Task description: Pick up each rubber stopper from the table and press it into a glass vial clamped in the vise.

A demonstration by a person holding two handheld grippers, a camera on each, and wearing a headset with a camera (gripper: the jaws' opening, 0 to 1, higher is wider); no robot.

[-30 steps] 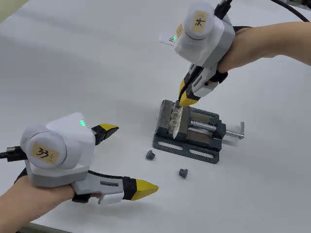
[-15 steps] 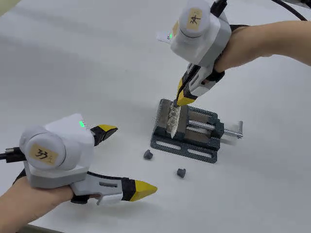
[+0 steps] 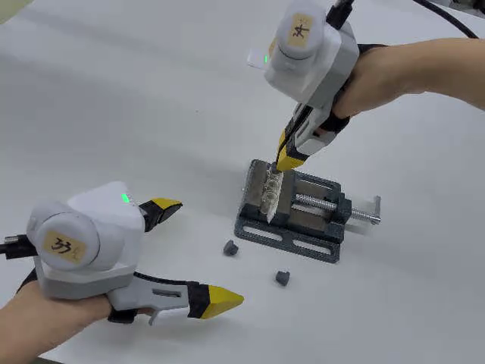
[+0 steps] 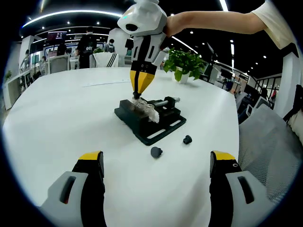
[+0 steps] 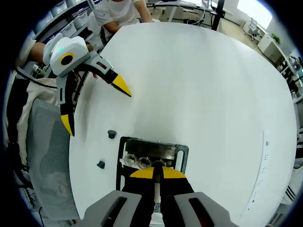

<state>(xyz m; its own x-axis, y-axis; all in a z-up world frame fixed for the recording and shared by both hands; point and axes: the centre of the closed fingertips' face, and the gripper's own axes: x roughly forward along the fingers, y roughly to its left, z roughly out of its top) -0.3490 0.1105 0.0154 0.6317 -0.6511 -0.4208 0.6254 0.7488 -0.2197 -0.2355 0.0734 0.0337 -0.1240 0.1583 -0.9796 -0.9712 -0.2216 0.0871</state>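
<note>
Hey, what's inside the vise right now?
A row of clear glass vials stands clamped in the vise. The right tongs, tips together, hang over one end of the row and cover the vial there, so whether it is plugged cannot be seen.

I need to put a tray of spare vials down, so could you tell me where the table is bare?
Bare: the wide table left of and beyond the vise, and the stretch right of its screw handle. Crowded: in front of the vise, two rubber stoppers beside the open left gripper; over the vials, the right gripper.
</note>
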